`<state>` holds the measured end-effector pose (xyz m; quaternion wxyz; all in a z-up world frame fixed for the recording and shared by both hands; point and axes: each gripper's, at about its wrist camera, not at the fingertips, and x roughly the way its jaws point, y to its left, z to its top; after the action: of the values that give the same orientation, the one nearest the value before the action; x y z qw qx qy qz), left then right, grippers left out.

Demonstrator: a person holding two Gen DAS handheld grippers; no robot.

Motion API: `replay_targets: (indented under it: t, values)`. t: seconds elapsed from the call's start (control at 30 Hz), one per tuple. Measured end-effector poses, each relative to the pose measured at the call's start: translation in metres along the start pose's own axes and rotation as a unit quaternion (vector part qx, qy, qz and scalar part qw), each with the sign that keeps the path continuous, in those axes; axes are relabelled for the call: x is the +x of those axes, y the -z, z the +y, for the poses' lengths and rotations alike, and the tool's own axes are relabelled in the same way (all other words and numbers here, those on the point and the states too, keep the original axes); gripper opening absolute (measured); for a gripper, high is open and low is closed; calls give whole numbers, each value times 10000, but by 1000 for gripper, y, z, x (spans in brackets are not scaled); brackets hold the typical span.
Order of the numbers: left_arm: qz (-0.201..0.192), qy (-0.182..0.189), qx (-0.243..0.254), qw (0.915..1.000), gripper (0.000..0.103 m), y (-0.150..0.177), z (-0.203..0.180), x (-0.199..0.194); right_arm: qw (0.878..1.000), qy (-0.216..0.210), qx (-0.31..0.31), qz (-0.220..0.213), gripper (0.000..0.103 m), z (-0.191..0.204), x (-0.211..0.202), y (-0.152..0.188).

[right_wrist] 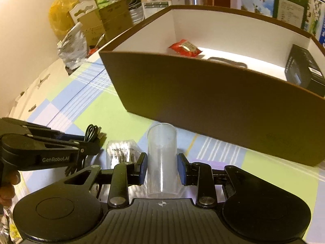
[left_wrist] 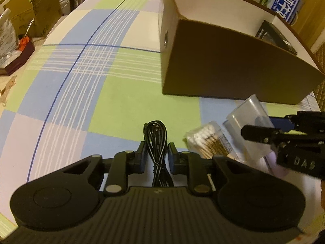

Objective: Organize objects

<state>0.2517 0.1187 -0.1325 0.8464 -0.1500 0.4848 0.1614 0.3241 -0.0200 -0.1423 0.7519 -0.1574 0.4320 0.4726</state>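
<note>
In the left wrist view my left gripper (left_wrist: 156, 152) is shut on a coiled black cable (left_wrist: 156, 138), which stands up between the blue pads just above the checked tablecloth. Right of it lies a pack of cotton swabs (left_wrist: 209, 140). In the right wrist view my right gripper (right_wrist: 162, 168) is shut on a clear plastic cup (right_wrist: 161, 148), both pads against its sides. The cup (left_wrist: 245, 120) and the right gripper (left_wrist: 270, 126) also show at the left view's right edge. A brown cardboard box (right_wrist: 203, 93) with a white inside stands just beyond both grippers.
Inside the box lie a red snack packet (right_wrist: 184, 47) and a black carton (right_wrist: 304, 71). Cartons, bags and boxes crowd the table's far left edge (right_wrist: 97, 24). More printed packages stand behind the box (right_wrist: 284, 6). A hand (right_wrist: 8, 185) holds the left gripper's handle.
</note>
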Motion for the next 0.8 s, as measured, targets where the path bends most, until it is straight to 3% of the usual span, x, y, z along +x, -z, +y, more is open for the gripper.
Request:
replay_targets:
  t: [0.27,0.8]
  values:
    - [-352,122,281,9989,16,-3,-8,-27,9989,-48,318,-332,29,-16,-30,0]
    - [-1014,390,374,9934,15,-26,-30,-80,9957,-115,430,-811,29,-25,-72,-11]
